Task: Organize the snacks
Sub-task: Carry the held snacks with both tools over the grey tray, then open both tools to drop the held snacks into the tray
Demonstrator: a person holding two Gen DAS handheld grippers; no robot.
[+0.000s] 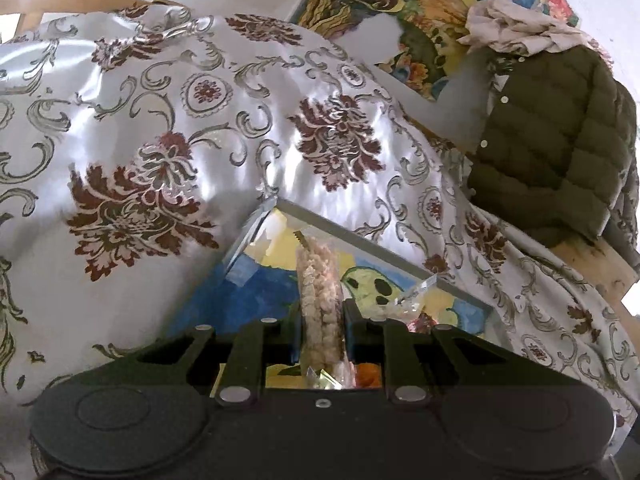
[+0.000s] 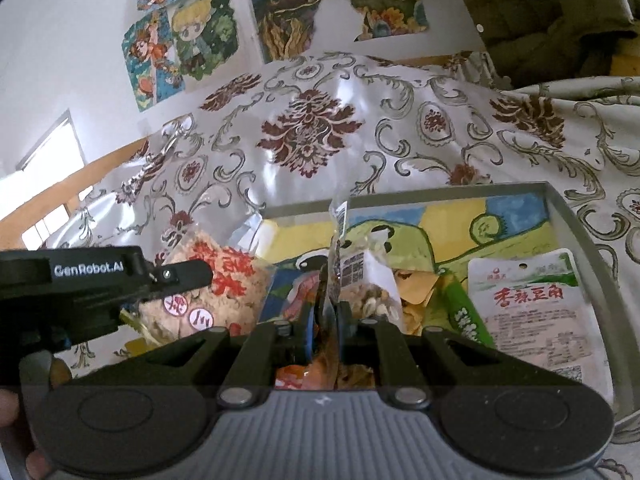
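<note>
Both tongs loaded, each clamped on a snack pack over the tray.

Left tongs (image 1: pixel 322 336) are nearly closed, pinching a clear rice-cracker pack (image 1: pixel 318 300) edge-on; the pack stands upright between the fingers, above the grey tray (image 1: pixel 360 236) with the painted bottom. Right tongs (image 2: pixel 325 322) are also narrow, gripping a clear pack of mixed nuts (image 2: pixel 360 280) by its edge, over the same tray (image 2: pixel 592 264). From the right camera the left tongs (image 2: pixel 188 274) come in from the left with the cracker pack (image 2: pixel 212 280) face-on, red print showing. A white and green bean snack pouch (image 2: pixel 528 300) lies flat in the tray's right side. Tray sits on a counter under a floral cloth (image 1: pixel 160 140). An olive puffer jacket (image 1: pixel 560 140) hangs at the far right.
</note>
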